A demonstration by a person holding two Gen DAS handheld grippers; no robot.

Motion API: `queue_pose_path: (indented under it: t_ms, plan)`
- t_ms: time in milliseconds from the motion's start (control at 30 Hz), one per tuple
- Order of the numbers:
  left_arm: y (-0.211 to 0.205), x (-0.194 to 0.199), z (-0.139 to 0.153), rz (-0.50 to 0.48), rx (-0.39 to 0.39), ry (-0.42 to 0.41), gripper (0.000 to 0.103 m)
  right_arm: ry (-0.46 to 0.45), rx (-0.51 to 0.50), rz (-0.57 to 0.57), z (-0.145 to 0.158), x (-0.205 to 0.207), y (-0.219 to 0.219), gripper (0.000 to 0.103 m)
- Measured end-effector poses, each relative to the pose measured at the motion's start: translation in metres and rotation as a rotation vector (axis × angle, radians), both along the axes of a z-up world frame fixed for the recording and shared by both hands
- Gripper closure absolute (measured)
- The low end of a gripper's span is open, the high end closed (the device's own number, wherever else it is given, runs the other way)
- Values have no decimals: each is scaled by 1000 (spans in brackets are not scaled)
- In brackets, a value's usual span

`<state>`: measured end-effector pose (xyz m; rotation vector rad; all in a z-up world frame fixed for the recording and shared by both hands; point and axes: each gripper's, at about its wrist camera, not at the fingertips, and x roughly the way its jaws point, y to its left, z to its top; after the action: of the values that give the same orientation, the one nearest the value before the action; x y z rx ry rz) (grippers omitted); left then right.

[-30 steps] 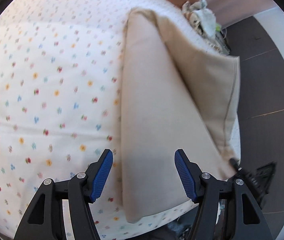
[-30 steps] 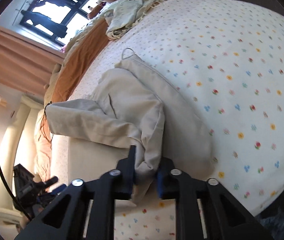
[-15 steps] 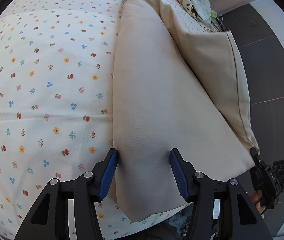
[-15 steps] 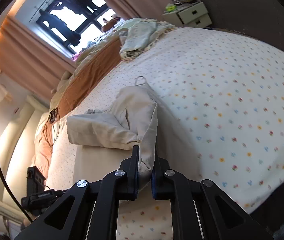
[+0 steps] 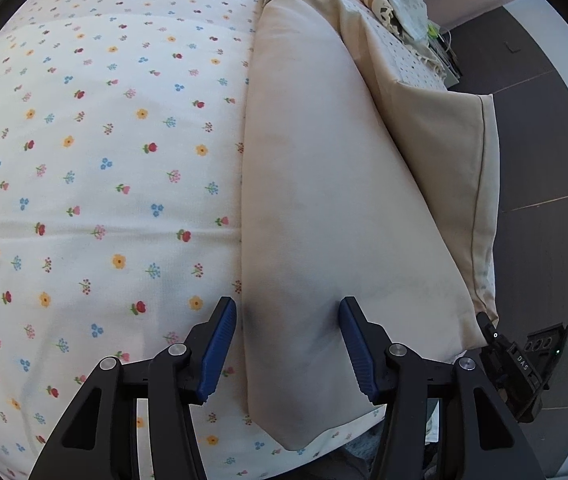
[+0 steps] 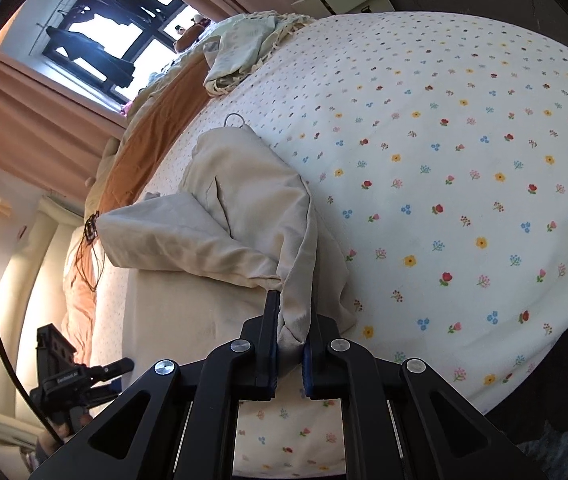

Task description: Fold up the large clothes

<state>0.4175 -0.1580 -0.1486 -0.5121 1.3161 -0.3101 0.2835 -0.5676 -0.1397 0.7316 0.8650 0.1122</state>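
Now: right gripper (image 6: 290, 344) pinching beige garment (image 5: 324, 208) fold; left gripper (image 5: 286, 344) closing, pads astride its edge on floral bedsheet (image 5: 103, 168).

The garment (image 5: 324, 208) is showing plain beige, with a darker stitched seam running along its hem at the right. The bedsheet (image 5: 103, 160) under it is showing cream white, dotted all over with small flowers in red, yellow, blue and pink. The left gripper (image 5: 287, 344) is showing black arms and ribbed blue pads (image 5: 219, 344). In the right wrist view, the right gripper (image 6: 288, 344) is showing black with blue pads too. A blanket (image 6: 155, 136) is showing rusty orange, the curtain (image 6: 31, 120) is glowing peach, and a crumpled cloth (image 6: 243, 48) is showing pale cream.
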Motion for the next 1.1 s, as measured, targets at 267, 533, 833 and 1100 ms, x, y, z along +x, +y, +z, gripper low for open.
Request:
queue_pose_path:
  t_ms: [267, 533, 833, 1100]
  plan:
    - [10, -2, 2, 18, -23, 7, 57, 32, -38, 8, 1, 7, 4, 91]
    - [18, -6, 13, 21, -51, -32, 57, -3, -227, -78, 46, -4, -8, 48]
    - [42, -4, 25, 37, -74, -62, 57, -95, -348, 196, 80, 49, 64, 48]
    - [82, 1, 24, 100, -71, -56, 57, -123, -454, 406, 88, 106, 135, 45]
